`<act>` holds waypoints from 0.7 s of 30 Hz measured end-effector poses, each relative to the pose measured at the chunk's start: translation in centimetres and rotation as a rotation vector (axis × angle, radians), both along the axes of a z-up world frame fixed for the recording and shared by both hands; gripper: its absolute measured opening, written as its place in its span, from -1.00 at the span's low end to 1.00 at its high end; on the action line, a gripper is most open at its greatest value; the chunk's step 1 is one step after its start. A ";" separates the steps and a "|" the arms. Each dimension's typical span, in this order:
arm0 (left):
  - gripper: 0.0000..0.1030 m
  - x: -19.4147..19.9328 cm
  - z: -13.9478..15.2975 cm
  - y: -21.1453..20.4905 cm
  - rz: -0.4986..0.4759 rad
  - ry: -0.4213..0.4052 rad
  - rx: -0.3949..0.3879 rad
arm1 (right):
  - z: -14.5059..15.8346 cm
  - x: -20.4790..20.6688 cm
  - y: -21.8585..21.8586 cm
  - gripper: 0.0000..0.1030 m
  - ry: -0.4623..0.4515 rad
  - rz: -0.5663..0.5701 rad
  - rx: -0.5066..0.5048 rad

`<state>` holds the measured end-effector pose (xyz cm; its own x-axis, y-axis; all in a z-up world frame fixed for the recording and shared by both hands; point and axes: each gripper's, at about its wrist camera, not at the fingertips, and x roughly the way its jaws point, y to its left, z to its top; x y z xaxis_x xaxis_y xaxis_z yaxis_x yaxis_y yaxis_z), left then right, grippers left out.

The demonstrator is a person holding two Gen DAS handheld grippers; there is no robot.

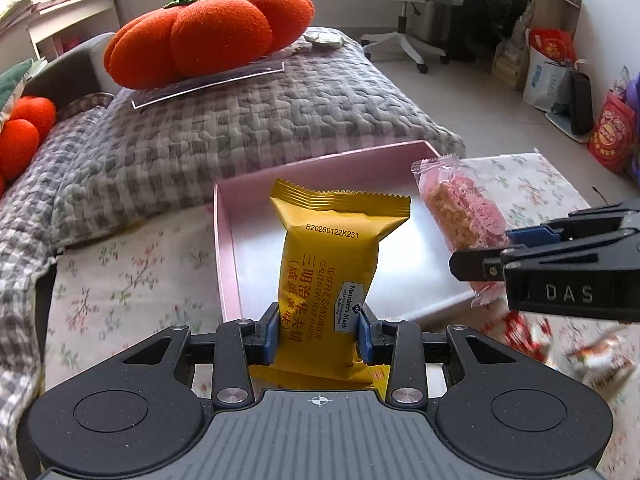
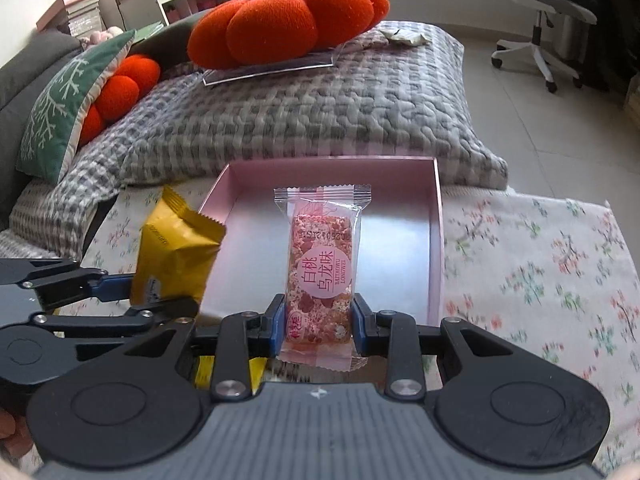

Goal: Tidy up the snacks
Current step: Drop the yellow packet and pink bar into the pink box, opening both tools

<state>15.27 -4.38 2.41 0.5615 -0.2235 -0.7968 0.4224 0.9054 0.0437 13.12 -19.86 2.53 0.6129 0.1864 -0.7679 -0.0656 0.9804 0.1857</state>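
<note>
My left gripper is shut on a yellow waffle sandwich packet and holds it upright in front of an open pink box. My right gripper is shut on a clear-wrapped pink rice crisp bar and holds it over the near edge of the same pink box. The box looks empty inside. In the left wrist view the right gripper holds the pink bar at the box's right side. In the right wrist view the left gripper holds the yellow packet left of the box.
The box sits on a floral cloth. Red-and-white wrapped snacks lie blurred on the cloth at the right. Behind the box is a grey checked quilt with an orange pumpkin cushion on a clear tray. An office chair stands beyond.
</note>
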 end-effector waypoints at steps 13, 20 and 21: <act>-0.30 4.3 -3.4 -1.9 0.013 0.004 0.066 | -1.8 3.0 -0.6 -0.39 0.006 -0.006 0.000; 0.41 3.7 -3.4 -2.8 -0.034 -0.012 0.085 | 0.2 -0.5 -3.1 0.48 -0.043 -0.085 -0.074; 0.52 3.6 -3.2 -2.8 -0.031 -0.021 0.089 | 0.5 -1.1 -3.7 0.48 -0.038 -0.090 -0.060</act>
